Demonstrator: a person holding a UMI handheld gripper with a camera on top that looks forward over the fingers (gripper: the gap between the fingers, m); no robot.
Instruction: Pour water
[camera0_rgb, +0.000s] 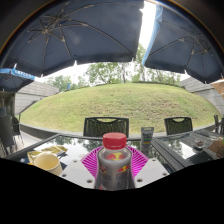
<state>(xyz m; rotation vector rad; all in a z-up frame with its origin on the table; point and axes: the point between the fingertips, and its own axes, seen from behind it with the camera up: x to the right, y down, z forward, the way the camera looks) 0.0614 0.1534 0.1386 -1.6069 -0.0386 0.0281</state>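
A clear plastic bottle (114, 163) with a red cap (115, 140) and a red-and-yellow label stands upright between my two fingers. The pink pads (92, 162) press against both sides of the bottle. My gripper (114, 170) is shut on the bottle, held over a glass-topped table (170, 150). A dark cup (147, 133) stands on the table beyond the bottle, a little to the right. The bottle's lower part is hidden below the fingers.
A yellow bowl-like object (46, 160) and other small items lie to the left on the table. Dark chairs (105, 125) stand at the far side. More items lie at the right (205, 147). Large umbrellas (80, 35) hang overhead; a grassy slope (120, 100) lies beyond.
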